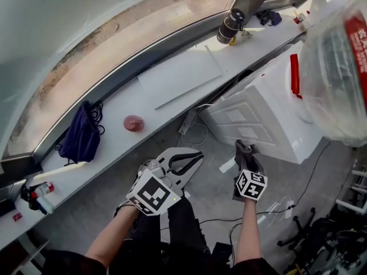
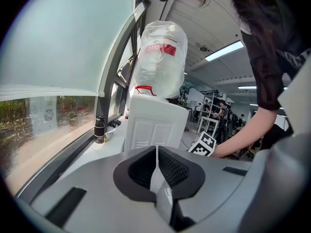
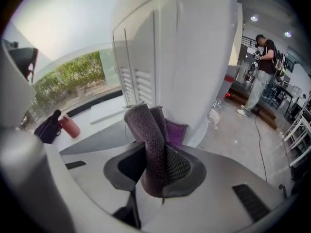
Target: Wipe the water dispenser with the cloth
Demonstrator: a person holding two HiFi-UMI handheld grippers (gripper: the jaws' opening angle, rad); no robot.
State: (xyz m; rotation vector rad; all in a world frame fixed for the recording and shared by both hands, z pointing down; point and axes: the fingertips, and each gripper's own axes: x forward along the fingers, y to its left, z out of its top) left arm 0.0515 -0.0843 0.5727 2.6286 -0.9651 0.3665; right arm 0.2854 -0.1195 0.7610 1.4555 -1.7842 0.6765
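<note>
The white water dispenser (image 1: 269, 113) stands on the floor at the right, with a clear plastic-wrapped bottle (image 1: 338, 62) on top. My right gripper (image 1: 245, 153) is shut on a dark grey and purple cloth (image 3: 150, 130), and the cloth touches the dispenser's side panel (image 3: 184, 57) near its lower corner. My left gripper (image 1: 182, 160) hangs over the floor left of the dispenser, shut with nothing between its jaws. The left gripper view shows the dispenser (image 2: 153, 125) and bottle (image 2: 160, 57) ahead, with the right gripper's marker cube (image 2: 203, 143) beside them.
A long white windowsill (image 1: 114, 125) runs behind the dispenser and carries a red cup (image 1: 133, 122), a dark blue bag (image 1: 80, 136), a white board (image 1: 180, 73) and a black bottle (image 1: 229, 26). Cables (image 1: 195, 133) lie on the floor. A person (image 3: 260, 67) stands far off.
</note>
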